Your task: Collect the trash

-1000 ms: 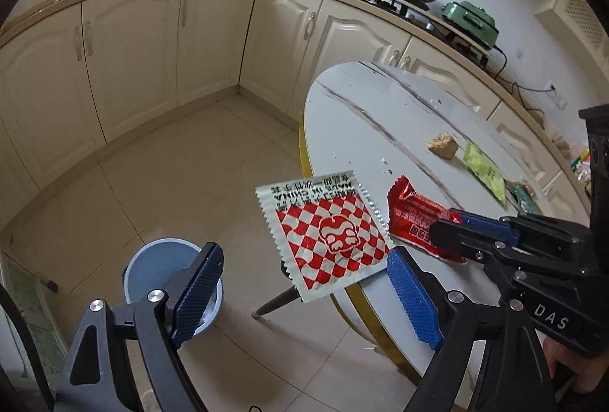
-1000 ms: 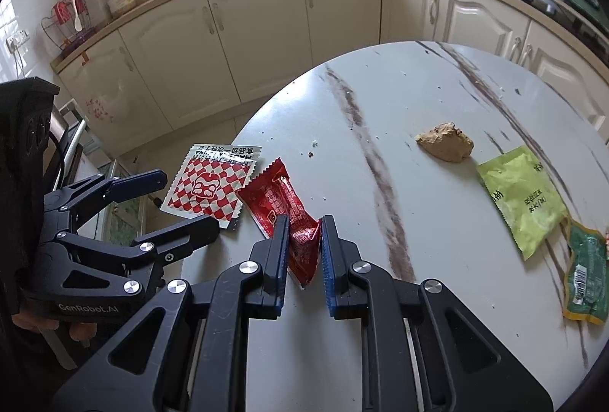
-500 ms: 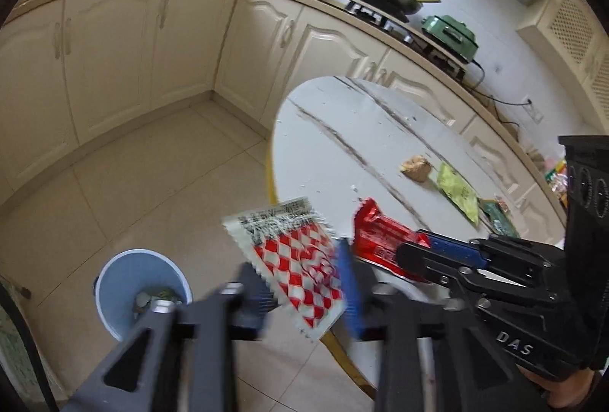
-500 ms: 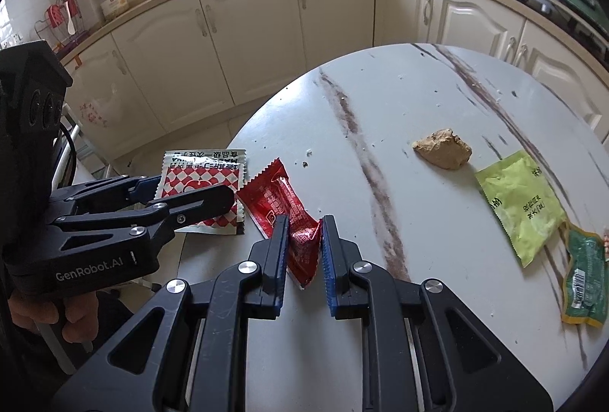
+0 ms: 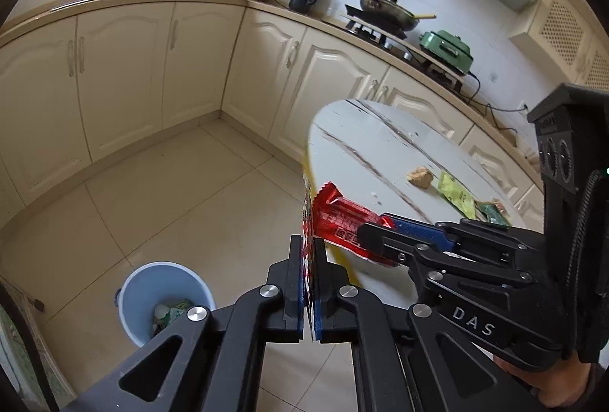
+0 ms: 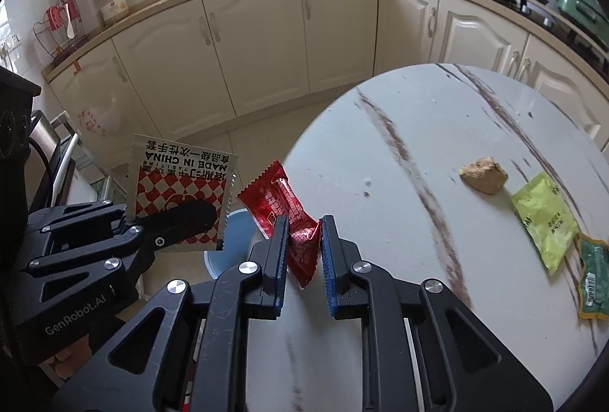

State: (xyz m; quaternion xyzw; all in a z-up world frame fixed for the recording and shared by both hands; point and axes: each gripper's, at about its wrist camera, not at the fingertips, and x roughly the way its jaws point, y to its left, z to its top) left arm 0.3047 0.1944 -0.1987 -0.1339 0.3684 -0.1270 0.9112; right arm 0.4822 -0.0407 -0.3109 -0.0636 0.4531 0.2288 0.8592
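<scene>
My left gripper [image 5: 309, 248] is shut on a red-and-white checked packet [image 5: 306, 221], which I see edge-on between its blue pads. In the right wrist view the same packet [image 6: 179, 180] stands upright off the table's left edge, held by the left gripper [image 6: 171, 221]. My right gripper [image 6: 303, 225] is shut on a crumpled red wrapper [image 6: 279, 197], lifted at the table's rim. From the left wrist view the right gripper [image 5: 367, 235] pinches that red wrapper [image 5: 338, 218] just right of my left fingers. A blue bin [image 5: 163, 294] stands on the floor below and to the left.
On the round white marble table [image 6: 418, 130] lie a brown lump [image 6: 483, 175], a yellow-green packet [image 6: 544, 218] and a green packet [image 6: 593, 275]. The blue bin [image 6: 232, 252] shows under the table's rim. Cream cabinets [image 5: 125, 69] line the tiled floor.
The left gripper closed on the checked packet and lifted it off the table's edge, turning it upright. The right gripper, still holding the red wrapper, has drawn back toward the rim.
</scene>
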